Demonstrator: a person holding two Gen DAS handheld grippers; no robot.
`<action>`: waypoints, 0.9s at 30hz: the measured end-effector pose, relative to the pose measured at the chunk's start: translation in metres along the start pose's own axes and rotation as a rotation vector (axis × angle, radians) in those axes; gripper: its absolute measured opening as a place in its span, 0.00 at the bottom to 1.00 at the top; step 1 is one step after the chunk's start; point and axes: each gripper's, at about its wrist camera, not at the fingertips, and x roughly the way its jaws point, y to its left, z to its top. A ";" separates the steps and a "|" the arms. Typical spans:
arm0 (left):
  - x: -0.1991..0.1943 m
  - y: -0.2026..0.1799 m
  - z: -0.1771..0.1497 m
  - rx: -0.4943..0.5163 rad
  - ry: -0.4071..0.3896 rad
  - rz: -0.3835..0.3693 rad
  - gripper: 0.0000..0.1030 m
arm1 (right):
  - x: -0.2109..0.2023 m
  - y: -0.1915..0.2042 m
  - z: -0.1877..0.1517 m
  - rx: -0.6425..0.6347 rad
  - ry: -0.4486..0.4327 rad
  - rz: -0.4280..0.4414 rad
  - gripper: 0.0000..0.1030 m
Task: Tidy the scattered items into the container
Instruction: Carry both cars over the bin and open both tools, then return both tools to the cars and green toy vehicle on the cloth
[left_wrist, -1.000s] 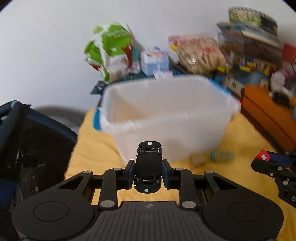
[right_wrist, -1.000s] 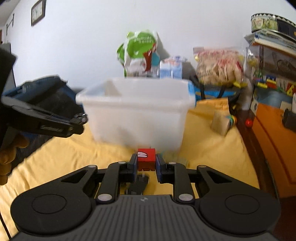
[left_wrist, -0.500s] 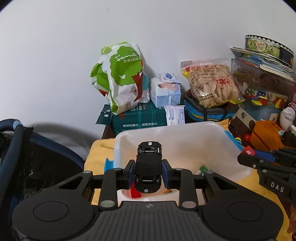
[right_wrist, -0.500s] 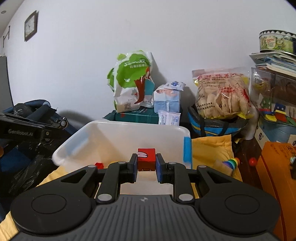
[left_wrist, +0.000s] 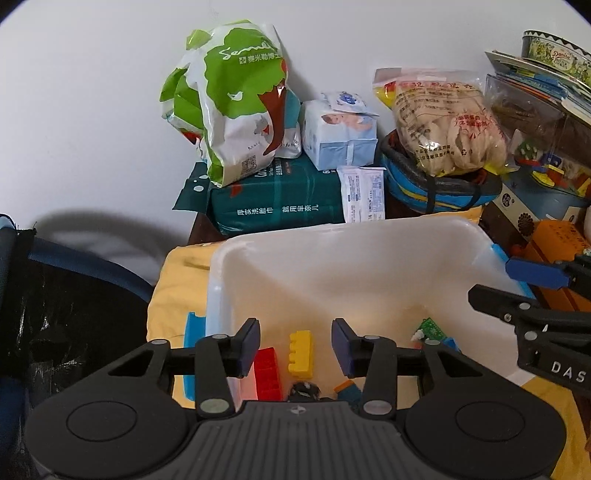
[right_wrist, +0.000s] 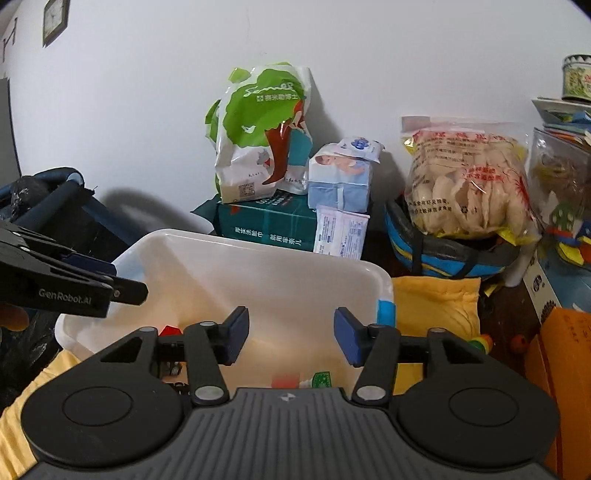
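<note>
Left wrist view — left gripper (left_wrist: 294, 345) jaws opening, black car gone from them.

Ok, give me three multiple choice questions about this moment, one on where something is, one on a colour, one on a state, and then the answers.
1. Where does the yellow toy brick lie?
A. Inside the white container
B. On the yellow cloth beside it
C. On top of the green and white bag

2. What colour is the brick right next to the yellow one?
A. Green
B. Red
C. Purple

3. What is between the left gripper's fingers?
A. A black toy car
B. A red cube
C. Nothing

Answers: 1 A, the yellow brick rests on the container's floor in the left wrist view. 2 B, the red brick lies at its side. 3 C, the jaws are opening with only the container floor seen through the gap; the right gripper is likewise opening and empty.
</note>
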 end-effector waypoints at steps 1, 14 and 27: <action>0.000 0.000 -0.001 0.002 -0.004 0.002 0.45 | 0.000 -0.001 0.000 -0.003 -0.001 0.001 0.53; -0.043 -0.022 -0.058 0.023 -0.094 0.009 0.46 | -0.066 -0.016 -0.039 0.005 -0.133 0.040 0.53; -0.049 -0.075 -0.121 0.105 -0.044 0.005 0.49 | -0.087 -0.020 -0.117 0.003 -0.009 0.045 0.53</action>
